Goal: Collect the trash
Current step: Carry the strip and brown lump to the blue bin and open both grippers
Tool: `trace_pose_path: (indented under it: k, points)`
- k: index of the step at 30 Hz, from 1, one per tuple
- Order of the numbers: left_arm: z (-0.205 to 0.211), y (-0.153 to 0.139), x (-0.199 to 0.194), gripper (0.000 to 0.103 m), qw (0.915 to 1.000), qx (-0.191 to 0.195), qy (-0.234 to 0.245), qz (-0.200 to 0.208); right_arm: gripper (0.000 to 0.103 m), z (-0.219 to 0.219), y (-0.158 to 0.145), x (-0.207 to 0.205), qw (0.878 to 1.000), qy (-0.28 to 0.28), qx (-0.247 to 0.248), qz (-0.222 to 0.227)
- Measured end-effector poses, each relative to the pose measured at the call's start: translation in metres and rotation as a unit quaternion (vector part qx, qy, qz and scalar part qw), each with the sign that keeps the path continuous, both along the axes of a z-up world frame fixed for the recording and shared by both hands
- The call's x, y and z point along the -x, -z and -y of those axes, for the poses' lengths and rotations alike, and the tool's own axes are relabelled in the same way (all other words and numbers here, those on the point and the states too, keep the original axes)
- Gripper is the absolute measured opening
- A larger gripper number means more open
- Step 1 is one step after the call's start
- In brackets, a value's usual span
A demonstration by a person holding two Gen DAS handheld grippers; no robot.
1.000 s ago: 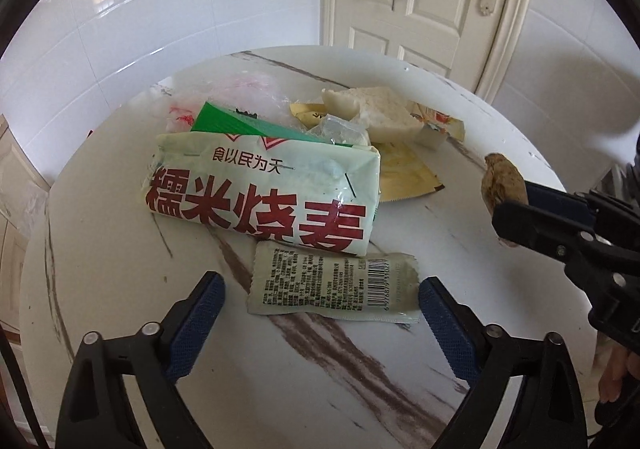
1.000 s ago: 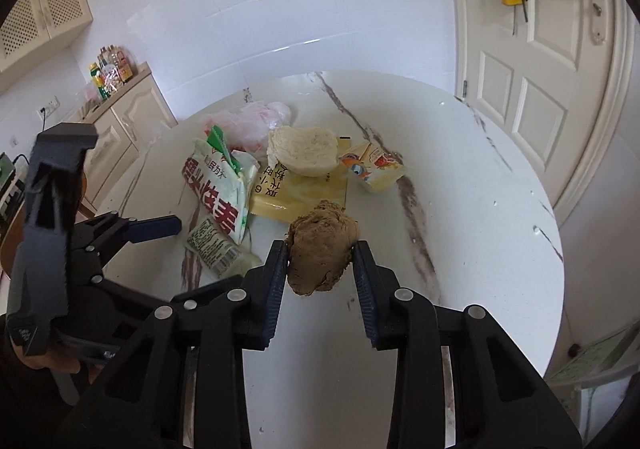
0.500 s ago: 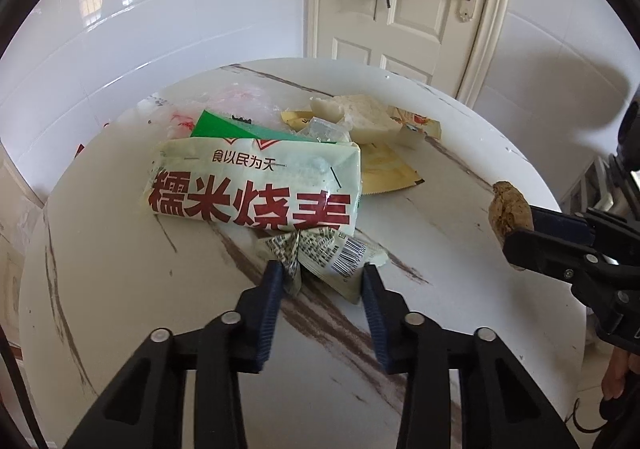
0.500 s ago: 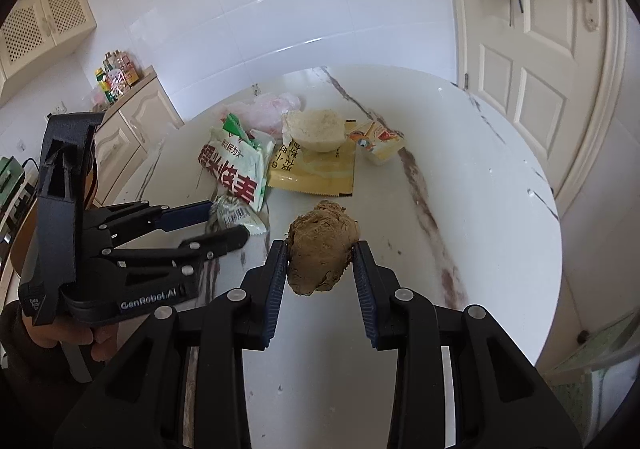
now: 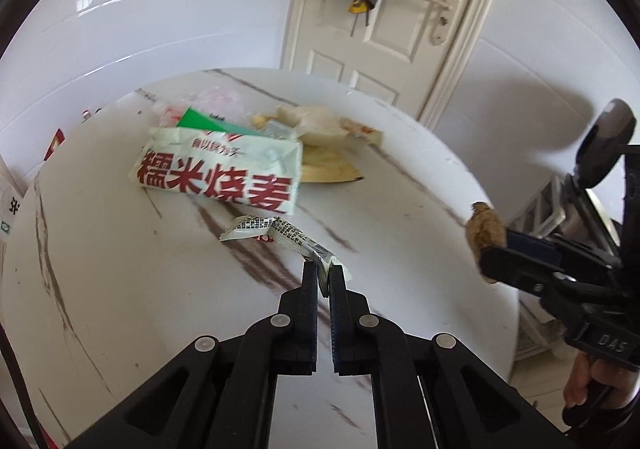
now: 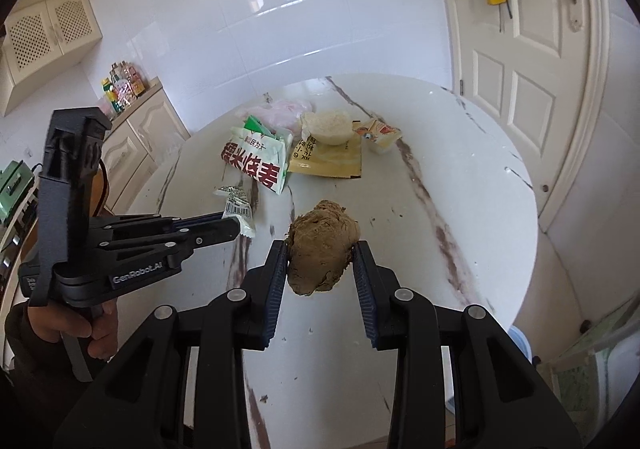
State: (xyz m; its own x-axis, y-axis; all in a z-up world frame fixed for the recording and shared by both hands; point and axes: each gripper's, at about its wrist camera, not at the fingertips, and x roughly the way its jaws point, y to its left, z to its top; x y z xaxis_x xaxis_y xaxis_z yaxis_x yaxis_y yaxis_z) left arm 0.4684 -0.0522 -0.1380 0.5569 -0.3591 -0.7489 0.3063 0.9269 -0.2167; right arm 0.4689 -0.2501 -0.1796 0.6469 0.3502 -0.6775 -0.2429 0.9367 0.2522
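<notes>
My left gripper [image 5: 323, 272] is shut on one end of a small crumpled printed sachet [image 5: 276, 231], whose far end trails toward the table. The right wrist view shows the same gripper [image 6: 236, 227] pinching that sachet [image 6: 238, 205]. My right gripper [image 6: 320, 257] is shut on a lumpy brown clod [image 6: 322, 251], held above the round white marble table [image 6: 460, 177]; the clod [image 5: 486, 231] also shows at the right of the left wrist view. Farther back lie a large white food bag with red characters [image 5: 224, 173], a yellow packet [image 6: 328, 163], a whitish bun [image 6: 329, 125] and a small carton [image 6: 380, 133].
A pink plastic bag [image 6: 286, 109] lies behind the pile. A white door [image 6: 532, 61] stands to the right, a cream cabinet with bottles [image 6: 132, 117] to the left. A person's hand [image 6: 88, 323] holds the left gripper's handle.
The left gripper's jaws closed on the sachet, crumpled it and pulled it away from the big bag toward the camera. The right gripper drew back a little with the clod.
</notes>
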Motion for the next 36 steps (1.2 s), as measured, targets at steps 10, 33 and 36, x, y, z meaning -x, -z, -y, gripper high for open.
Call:
trace_pose_path:
  k: [10,33,36]
  points:
    - [0.025,-0.027,0.03,0.001,0.9983,0.033,0.045,0.013,0.032,0.027,-0.012,0.03,1.0,0.022,-0.01,0.016]
    - [0.259,-0.005,0.0,0.001,0.974,-0.018,0.226,-0.011,0.032,0.193,0.004,0.108,0.983,0.181,-0.024,0.006]
    - [0.287,0.007,-0.02,0.001,0.9717,-0.032,0.233,-0.015,0.032,0.21,0.014,0.108,0.981,0.193,-0.031,-0.002]
